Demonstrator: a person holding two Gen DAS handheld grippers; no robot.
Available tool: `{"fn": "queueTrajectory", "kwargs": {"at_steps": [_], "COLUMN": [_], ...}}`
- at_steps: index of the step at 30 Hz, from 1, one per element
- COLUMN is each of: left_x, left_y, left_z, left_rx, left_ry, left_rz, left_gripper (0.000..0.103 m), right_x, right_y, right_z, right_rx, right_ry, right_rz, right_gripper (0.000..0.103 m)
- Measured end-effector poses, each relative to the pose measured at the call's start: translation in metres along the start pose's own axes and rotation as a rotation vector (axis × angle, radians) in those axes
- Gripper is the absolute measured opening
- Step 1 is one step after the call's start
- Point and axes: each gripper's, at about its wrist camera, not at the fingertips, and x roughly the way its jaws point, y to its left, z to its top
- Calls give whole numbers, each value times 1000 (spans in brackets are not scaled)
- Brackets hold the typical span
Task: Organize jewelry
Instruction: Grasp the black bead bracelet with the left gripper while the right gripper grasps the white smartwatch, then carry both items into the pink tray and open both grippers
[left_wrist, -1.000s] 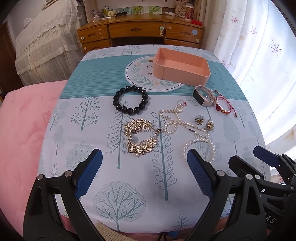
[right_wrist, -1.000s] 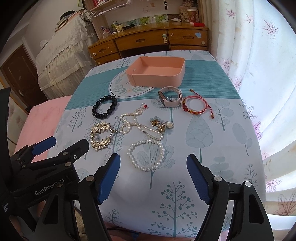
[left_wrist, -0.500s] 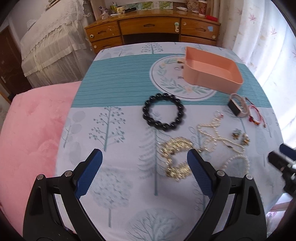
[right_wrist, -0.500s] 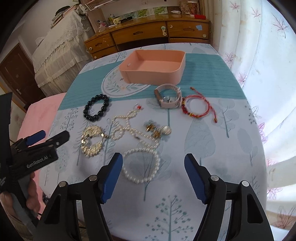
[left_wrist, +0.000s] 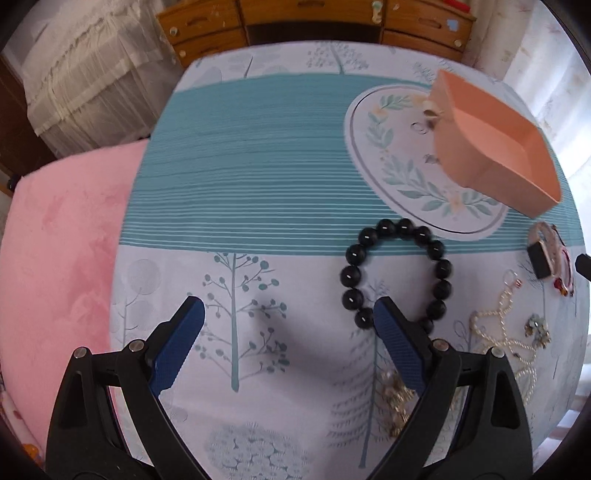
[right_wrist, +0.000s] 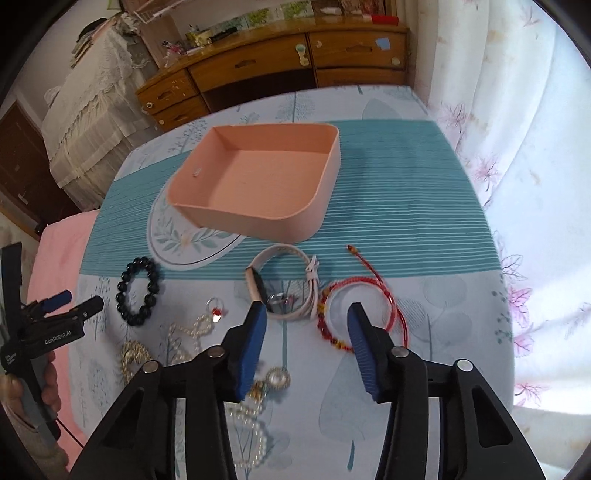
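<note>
The right gripper (right_wrist: 304, 325) hung above the bench (right_wrist: 424, 221), its jaws having just been closing but gripping nothing. The watch (right_wrist: 291, 286) lay just ahead beside the left jaw, the red bracelet (right_wrist: 373, 291) beside the right. The left gripper (left_wrist: 288, 332) (wide open) hovered nearer the black bead bracelet (left_wrist: 397, 271). The pink tray (right_wrist: 255, 218) sat empty beyond.

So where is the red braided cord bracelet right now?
In the right wrist view, the red braided cord bracelet lies on the tablecloth right of the pale pink watch, in front of the pink tray.
</note>
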Motion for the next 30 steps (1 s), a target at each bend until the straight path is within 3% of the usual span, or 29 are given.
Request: {"fn": "queueTrajectory", "kwargs": {"at_steps": [2,8,13,17,22,24,25,28,30], "left_x": [16,41,49,58,59,55,52,47,46], "left_y": [5,11,5,-4,-13,-15,-19,-27,-29], "left_z": [9,26,34,39,44,44,45,48,49], "left_rx": [-29,-81,-54,-30,-17,-17,-4,34,20], "left_ry": [39,99,98,116,122,126,126,147,178], "left_rz": [-28,-112,-102,-97,-94,-118,-120,-134,-171], "left_gripper": [92,92,92,79,75,65,55,12,12], "right_x": [21,56,68,70,75,76,77,78,75], "right_y": [-11,-23,-16,-4,4,3,3,2,-1], "right_z": [15,38,43,40,40,39,39,37,36], "right_rx": [40,78,42,-1,-27,-29,-27,-15,-1], "right_ry": [55,113,138,142,151,159,159,159,156], "right_rz": [31,70,49,21,13,10,14,34,57], "right_gripper": [35,32,21,15,13,10,10,10,10]}}
